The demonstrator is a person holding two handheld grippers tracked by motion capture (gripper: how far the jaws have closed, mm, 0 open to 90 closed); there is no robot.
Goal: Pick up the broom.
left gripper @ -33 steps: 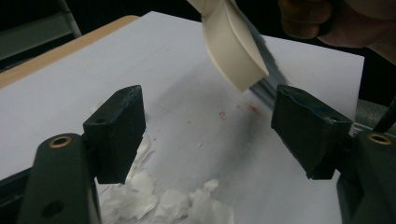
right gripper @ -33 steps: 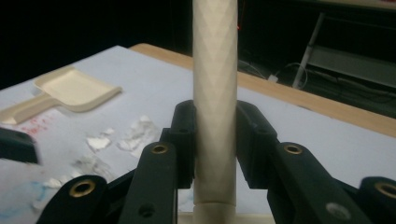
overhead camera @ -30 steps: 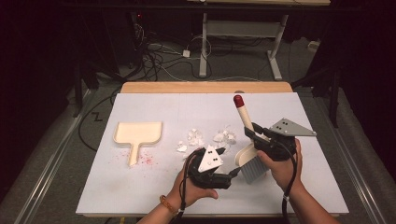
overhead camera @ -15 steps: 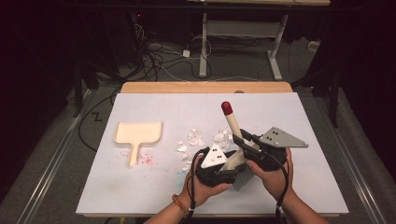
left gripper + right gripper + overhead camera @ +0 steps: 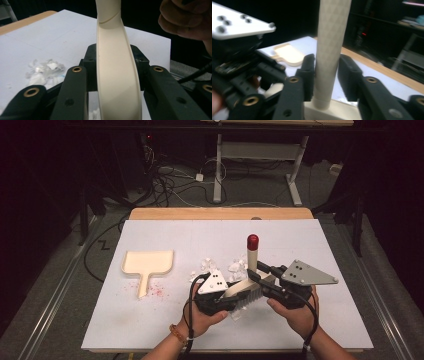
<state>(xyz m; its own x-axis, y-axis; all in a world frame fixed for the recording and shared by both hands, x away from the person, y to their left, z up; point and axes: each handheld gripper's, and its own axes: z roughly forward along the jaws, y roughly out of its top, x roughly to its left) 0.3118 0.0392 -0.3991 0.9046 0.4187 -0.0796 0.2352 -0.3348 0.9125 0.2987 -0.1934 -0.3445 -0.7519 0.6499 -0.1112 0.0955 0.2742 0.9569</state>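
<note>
Cream plastic brush (image 5: 248, 285): left tool (image 5: 227, 301) clamps curved head, right tool (image 5: 256, 271) loosening off handle.

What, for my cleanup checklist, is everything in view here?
brush: one, cream with red tip, upright near the table's middle
dustpan: one, cream, left on the table
crumpled scraps: small pile, white, beside the brush
specks: scattered, red, by the dustpan's handle
table: one, white top
cables: several, black, floor behind
left tongs: just closed on the brush head
right tongs: just opening around the brush handle
hands: two, near edge
</note>
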